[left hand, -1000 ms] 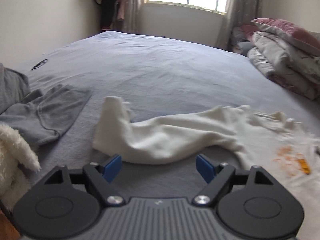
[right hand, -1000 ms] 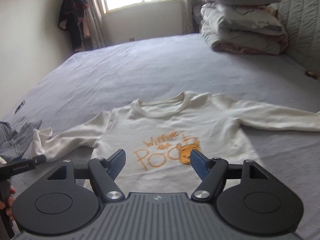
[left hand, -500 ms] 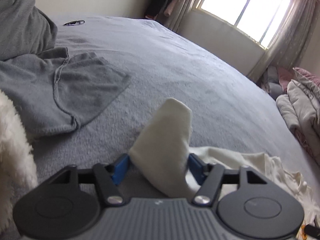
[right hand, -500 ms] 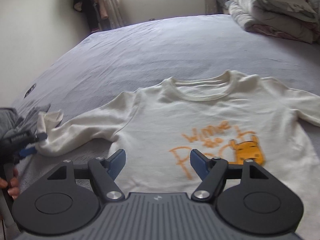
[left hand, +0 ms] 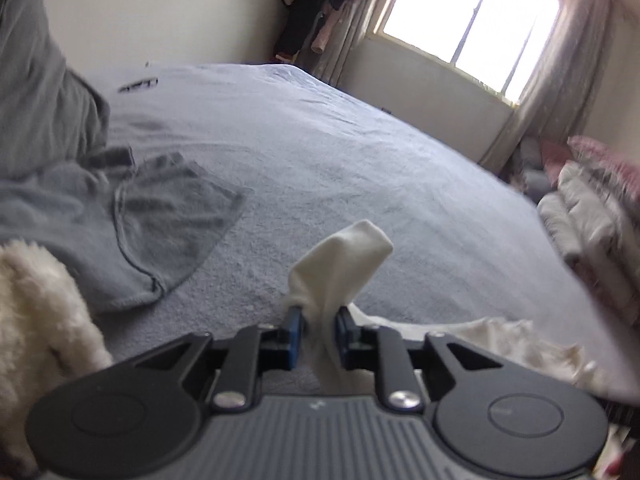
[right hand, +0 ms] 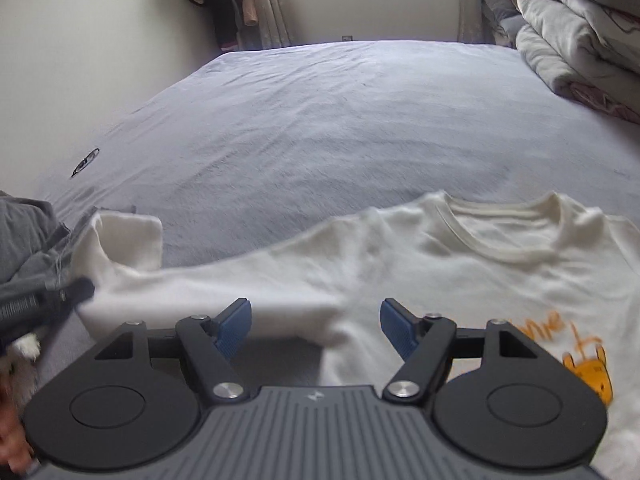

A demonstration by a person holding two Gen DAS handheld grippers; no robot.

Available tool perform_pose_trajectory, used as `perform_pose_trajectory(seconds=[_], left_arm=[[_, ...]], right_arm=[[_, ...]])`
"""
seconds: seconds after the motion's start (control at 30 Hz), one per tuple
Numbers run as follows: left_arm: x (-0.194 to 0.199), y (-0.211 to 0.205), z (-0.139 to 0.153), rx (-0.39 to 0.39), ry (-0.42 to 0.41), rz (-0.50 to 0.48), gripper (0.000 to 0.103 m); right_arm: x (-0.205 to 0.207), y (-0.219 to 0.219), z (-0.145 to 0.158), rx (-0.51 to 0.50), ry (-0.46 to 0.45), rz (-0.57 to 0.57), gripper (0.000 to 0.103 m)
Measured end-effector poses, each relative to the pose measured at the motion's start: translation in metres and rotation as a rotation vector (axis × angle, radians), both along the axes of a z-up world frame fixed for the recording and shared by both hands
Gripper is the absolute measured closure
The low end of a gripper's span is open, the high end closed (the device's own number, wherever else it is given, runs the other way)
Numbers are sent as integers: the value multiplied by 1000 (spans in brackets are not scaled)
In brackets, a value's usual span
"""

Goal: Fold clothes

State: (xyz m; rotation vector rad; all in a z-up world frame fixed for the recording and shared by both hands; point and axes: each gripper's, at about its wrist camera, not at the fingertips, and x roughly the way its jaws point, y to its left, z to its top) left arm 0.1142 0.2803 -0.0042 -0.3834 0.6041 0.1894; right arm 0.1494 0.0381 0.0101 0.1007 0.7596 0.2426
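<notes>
Cream cuff of the shirt stands up between the closing left gripper pads, which pinch it above the bed. Right view: right gripper spread wide over the shirt, which lies flat on the bed.

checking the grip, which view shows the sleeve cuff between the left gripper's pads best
The left wrist view: the sleeve cuff sticks up between the closing pads of the left gripper. The right wrist view shows the cuff from the side, with only the left gripper's tip visible.
</notes>
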Motion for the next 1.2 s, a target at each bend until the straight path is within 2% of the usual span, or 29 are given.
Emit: perform_pose_trajectory(seconds=[0.07,0.13,0.27,0.3,0.37,0.47,0.57,0.63,0.67,0.7,0.77,0.9,0.97,1.07,1.13,1.2], left_arm=[[3,1,-5,9,19,-12,74],[8,6,-16,-15,42,-33,72],[18,15,-36,-142,55,-74,77],[19,13,-38,-149,52,-96,77],[18,2,-34,-111,38,-169,77],[16,-12,-31,-127,22,-282,77],[16,-21,-32,-224,28,-403,77],[14,-24,-32,-265,36,-440,76],[12,-26,-31,-279,40,-452,74],[12,-27,-32,-284,48,-453,74],[12,-24,-34,-285,69,-433,74],[7,-8,-33,-282,64,-352,74],[7,3,-30,-270,41,-291,69],[7,18,-26,-230,36,-165,66],[9,23,-27,-188,65,-84,66],[9,25,-28,-154,92,-53,66]], right_arm=[[5,8,5,-3,-8,10,29],[9,15,8,1,-10,26,29],[15,29,10,-8,7,47,36],[16,29,10,-3,14,51,37],[17,30,10,13,30,57,39],[19,28,8,42,57,73,44],[19,23,4,71,69,66,48],[20,21,2,94,78,62,56],[22,19,1,113,91,65,63],[24,18,0,134,103,69,68],[27,19,-1,180,118,94,71],[31,31,0,247,132,150,72],[35,40,-1,262,137,173,72],[44,53,-5,278,156,194,72],[52,67,-7,283,169,226,72],[62,85,-8,282,185,267,71]])
